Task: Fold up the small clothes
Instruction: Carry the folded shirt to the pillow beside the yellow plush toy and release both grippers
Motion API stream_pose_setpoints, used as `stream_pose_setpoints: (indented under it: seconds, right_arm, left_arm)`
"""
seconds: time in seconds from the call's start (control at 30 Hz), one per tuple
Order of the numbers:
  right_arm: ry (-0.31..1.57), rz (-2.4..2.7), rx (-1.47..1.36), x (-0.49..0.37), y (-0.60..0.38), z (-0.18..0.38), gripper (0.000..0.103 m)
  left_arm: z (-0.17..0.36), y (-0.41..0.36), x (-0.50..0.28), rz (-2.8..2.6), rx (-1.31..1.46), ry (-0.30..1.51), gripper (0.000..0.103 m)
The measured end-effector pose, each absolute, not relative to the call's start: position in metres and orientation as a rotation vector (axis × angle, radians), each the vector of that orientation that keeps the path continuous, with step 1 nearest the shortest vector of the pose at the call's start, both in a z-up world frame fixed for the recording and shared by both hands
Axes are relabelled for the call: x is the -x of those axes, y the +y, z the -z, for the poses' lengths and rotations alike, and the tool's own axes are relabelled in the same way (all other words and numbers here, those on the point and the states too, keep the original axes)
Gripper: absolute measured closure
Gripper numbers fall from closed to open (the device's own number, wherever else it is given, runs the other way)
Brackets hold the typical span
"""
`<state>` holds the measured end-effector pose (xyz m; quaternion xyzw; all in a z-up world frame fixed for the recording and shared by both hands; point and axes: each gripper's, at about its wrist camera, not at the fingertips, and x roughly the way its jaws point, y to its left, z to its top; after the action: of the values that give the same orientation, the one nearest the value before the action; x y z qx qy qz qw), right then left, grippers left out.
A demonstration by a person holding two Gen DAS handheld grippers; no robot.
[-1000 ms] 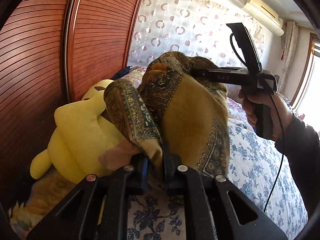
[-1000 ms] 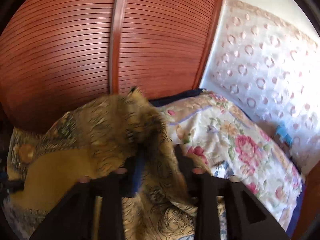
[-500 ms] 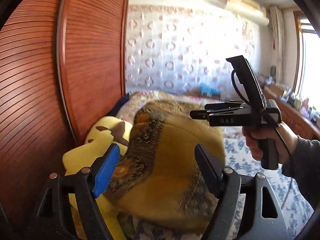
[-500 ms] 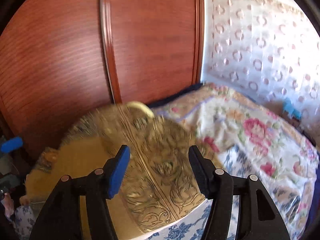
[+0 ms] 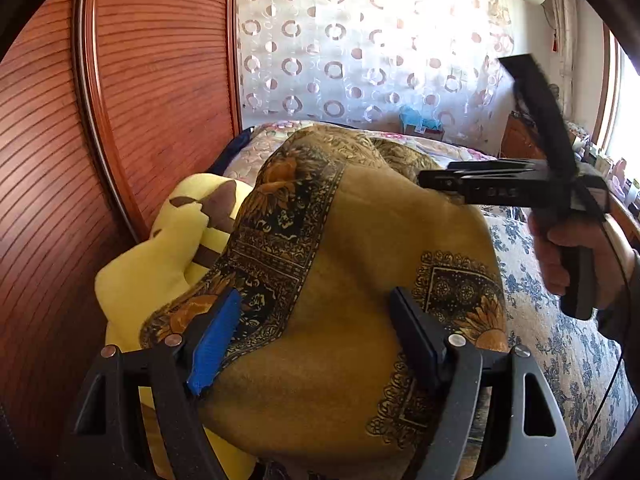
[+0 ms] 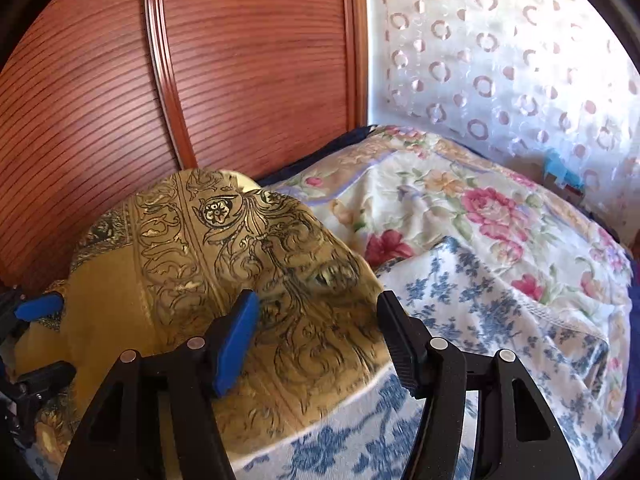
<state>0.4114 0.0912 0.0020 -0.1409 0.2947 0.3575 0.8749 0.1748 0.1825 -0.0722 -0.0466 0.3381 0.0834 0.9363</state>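
Mustard patterned scarf (image 5: pixel 360 280) lying released and bunched on the blue-floral bedsheet (image 6: pixel 460 300), draped partly over a yellow plush toy (image 5: pixel 160 248) at 9 o'clock. Left gripper (image 5: pixel 316 340) and right gripper (image 6: pixel 316 340) both stand wide with pads clear of the cloth, having just opened. Folding appears unfinished: edges unaligned. Wooden wardrobe (image 6: pixel 240 60) bounds 11 o'clock; open bed lies toward 3 o'clock.

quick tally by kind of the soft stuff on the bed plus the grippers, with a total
mustard-gold patterned cloth: 1
yellow plush toy: 1
blue-floral white bedsheet: 1
pink-floral cream quilt: 1
black hand-held gripper: 2, left and right, both open above the cloth
total: 6
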Motion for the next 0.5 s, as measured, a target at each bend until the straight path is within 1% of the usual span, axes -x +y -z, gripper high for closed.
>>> stream_pose_setpoints:
  seconds: [0.07, 0.2, 0.5]
  right_arm:
    - [0.595, -0.74, 0.279, -0.399, 0.082, -0.003, 0.04]
    - [0.545, -0.73, 0.253, -0.346, 0.05, -0.012, 0.04]
    - [0.499, -0.634, 0.197, -0.225, -0.032, -0.04, 0.04]
  left_arm:
    - [0.065, 0.178, -0.169, -0.166, 0.088, 0.668, 0.025]
    - [0.05, 0.17, -0.152, -0.16, 0.073, 0.617, 0.025]
    - [0.022, 0.136, -0.12, -0.086, 0.074, 0.545, 0.025]
